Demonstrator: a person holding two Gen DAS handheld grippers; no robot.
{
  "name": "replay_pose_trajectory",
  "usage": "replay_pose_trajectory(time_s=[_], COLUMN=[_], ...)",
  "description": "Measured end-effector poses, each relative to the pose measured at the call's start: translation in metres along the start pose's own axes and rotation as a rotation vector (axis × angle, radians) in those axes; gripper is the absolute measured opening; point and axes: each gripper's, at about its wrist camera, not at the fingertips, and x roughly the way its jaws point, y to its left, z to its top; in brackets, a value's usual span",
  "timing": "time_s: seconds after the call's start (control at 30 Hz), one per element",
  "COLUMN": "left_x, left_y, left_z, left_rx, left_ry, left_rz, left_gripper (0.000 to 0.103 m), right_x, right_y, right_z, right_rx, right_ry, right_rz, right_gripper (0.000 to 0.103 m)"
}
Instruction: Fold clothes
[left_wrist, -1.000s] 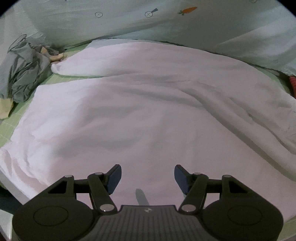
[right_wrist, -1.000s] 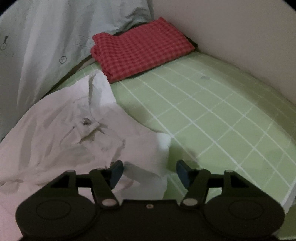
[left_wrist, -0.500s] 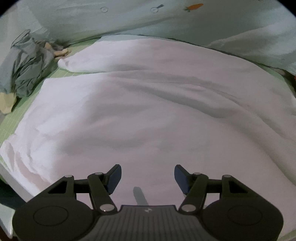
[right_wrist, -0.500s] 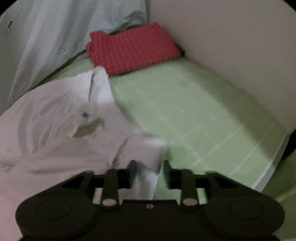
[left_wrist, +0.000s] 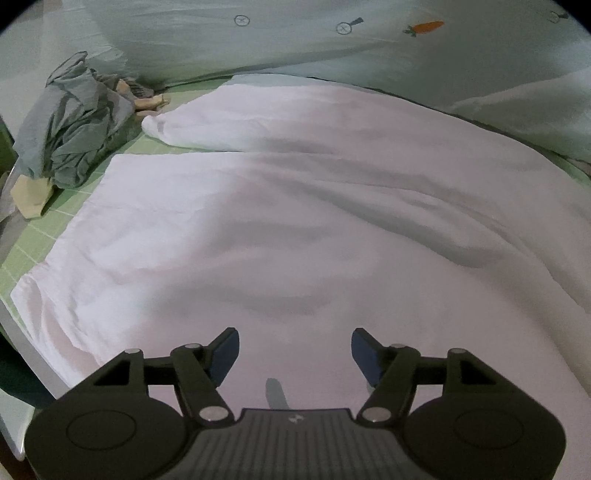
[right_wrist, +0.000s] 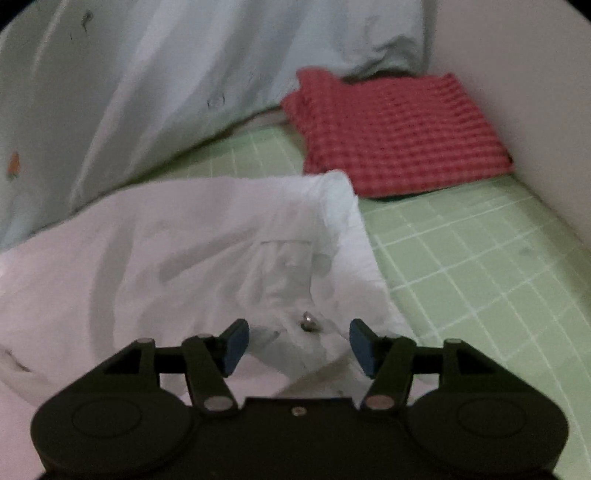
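A large white garment (left_wrist: 295, 221) lies spread over the green gridded mat (left_wrist: 33, 240). My left gripper (left_wrist: 293, 354) hovers over its near part, its jaws opening, with nothing between the blue pads. In the right wrist view the garment's rumpled waist end (right_wrist: 288, 266) shows a flap and a metal button (right_wrist: 308, 320). My right gripper (right_wrist: 298, 345) sits just over that button; its jaws are opening and the pads stand clear of the cloth on both sides.
A folded red checked cloth (right_wrist: 399, 136) lies at the far corner by the pale wall (right_wrist: 517, 92). A crumpled grey garment (left_wrist: 70, 136) is heaped at the far left. A pale printed duvet (left_wrist: 332, 37) runs along the back. Bare green mat (right_wrist: 480, 277) lies to the right.
My right gripper closed in on the garment's edge, then spread its jaws again and shifted over the waist end, which now lies differently. The left view shifted slightly and its jaws widened a little.
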Motion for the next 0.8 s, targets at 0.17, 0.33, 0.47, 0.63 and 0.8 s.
replay_pose_trajectory(time_s=[0.17, 0.33, 0.47, 0.63, 0.8], left_x=[0.007, 0.014, 0.018, 0.019, 0.019], left_y=[0.000, -0.006, -0.010, -0.008, -0.006], left_z=[0.010, 0.018, 0.017, 0.017, 0.015], left_rx=[-0.020, -0.008, 0.008, 0.004, -0.024], left_ry=[0.011, 0.019, 0.033, 0.034, 0.043], left_rz=[0.017, 0.012, 0.003, 0.002, -0.004], left_gripper=[0.068, 0.068, 0.068, 0.068, 0.070], right_x=[0.014, 0.001, -0.013, 0.009, -0.018], right_y=[0.007, 0.016, 0.007, -0.016, -0.028], right_z=[0.006, 0.019, 0.035, 0.026, 0.008], right_rx=[-0.066, -0.180, -0.152, -0.036, 0.022], right_ry=[0.044, -0.009, -0.113, 0.003, -0.027], right_rz=[0.025, 0.014, -0.030, -0.027, -0.009], right_gripper=[0.040, 0.015, 0.017, 0.034, 0.057])
